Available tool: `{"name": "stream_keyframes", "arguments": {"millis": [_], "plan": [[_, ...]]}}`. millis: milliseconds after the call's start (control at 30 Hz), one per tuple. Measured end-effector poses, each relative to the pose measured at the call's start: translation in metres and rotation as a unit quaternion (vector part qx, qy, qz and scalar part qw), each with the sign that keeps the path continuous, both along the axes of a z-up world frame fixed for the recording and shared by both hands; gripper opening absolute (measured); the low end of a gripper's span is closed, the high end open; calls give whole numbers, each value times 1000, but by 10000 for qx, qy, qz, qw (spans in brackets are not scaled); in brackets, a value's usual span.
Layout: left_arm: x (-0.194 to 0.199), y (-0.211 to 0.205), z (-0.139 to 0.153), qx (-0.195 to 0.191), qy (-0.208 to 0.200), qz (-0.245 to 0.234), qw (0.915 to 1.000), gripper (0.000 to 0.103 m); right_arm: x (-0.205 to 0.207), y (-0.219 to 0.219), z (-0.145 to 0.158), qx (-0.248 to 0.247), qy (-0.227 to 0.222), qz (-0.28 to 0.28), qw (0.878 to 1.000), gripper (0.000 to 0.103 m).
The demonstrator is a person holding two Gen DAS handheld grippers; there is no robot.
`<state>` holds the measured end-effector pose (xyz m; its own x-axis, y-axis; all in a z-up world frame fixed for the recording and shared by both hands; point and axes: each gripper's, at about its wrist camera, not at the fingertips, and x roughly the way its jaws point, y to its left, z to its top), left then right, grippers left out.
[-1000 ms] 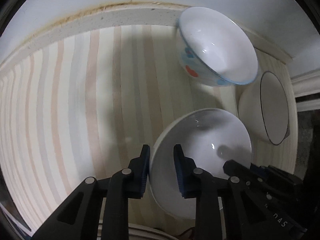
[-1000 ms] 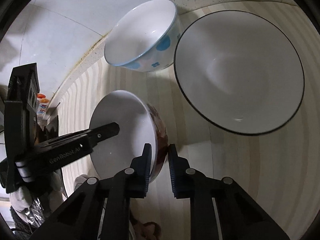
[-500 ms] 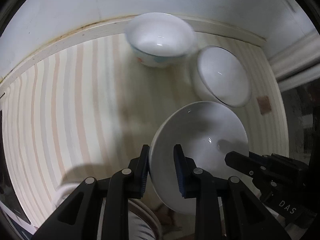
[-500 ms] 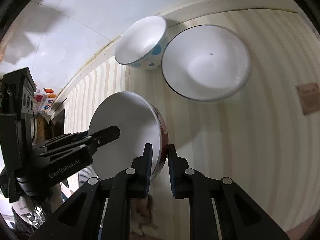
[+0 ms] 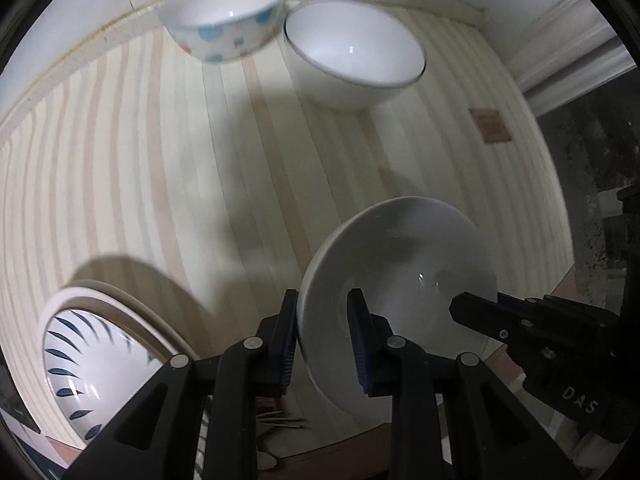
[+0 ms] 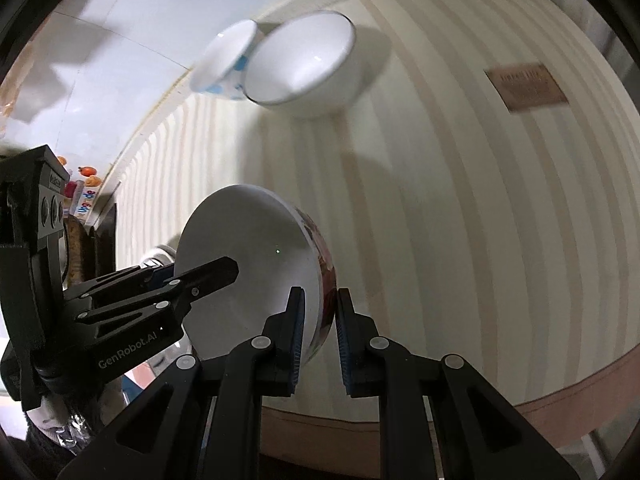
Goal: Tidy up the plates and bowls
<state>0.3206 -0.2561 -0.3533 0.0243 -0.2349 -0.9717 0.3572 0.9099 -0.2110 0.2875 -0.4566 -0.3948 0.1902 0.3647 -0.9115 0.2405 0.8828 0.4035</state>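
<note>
A white bowl [image 5: 400, 272] with a dark red pattern on its outside [image 6: 324, 264] hangs above the striped tablecloth, held from two sides. My left gripper [image 5: 322, 336] is shut on its left rim. My right gripper [image 6: 318, 328] is shut on the opposite rim, and its black fingers [image 5: 520, 320] show at the right of the left wrist view. At the far wall stand a blue-dotted bowl [image 5: 226, 16] and a white bowl with a dark rim [image 5: 352, 52], side by side. A plate with blue leaf marks [image 5: 92, 356] lies at the near left.
The striped cloth [image 5: 160, 160] covers the table up to a pale wall [image 6: 120, 60]. A brown label [image 6: 524, 86] lies on the cloth at the right. The table's front edge [image 6: 520, 404] runs close below the grippers. Packets [image 6: 86, 192] sit far left.
Both grippers carried the held bowl back toward the table's front edge, away from the two bowls at the wall. The leaf-marked plate has come into the left wrist view.
</note>
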Motion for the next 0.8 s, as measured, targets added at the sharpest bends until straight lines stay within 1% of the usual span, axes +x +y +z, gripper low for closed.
{"name": "stream_keyframes", "arguments": {"millis": [167, 267, 333, 633, 800], "plan": [[-7, -5, -19, 168, 143, -65, 9997, 22, -7, 0, -21, -33, 151, -10, 9999, 17], [-7, -9, -21, 217, 86, -85, 9997, 22, -8, 2, -28, -19, 206, -18, 9998, 17], [-5, -17, -25, 236, 82, -76, 9997, 22, -5, 5, -28, -29, 187, -5, 9998, 17], [-4, -20, -28, 268, 103, -60, 9996, 22, -3, 6, -28, -74, 216, 72, 9997, 17], [-6, -12, -20, 264, 103, -39, 9996, 22, -1, 4, -28, -7, 249, 80, 9997, 17]]}}
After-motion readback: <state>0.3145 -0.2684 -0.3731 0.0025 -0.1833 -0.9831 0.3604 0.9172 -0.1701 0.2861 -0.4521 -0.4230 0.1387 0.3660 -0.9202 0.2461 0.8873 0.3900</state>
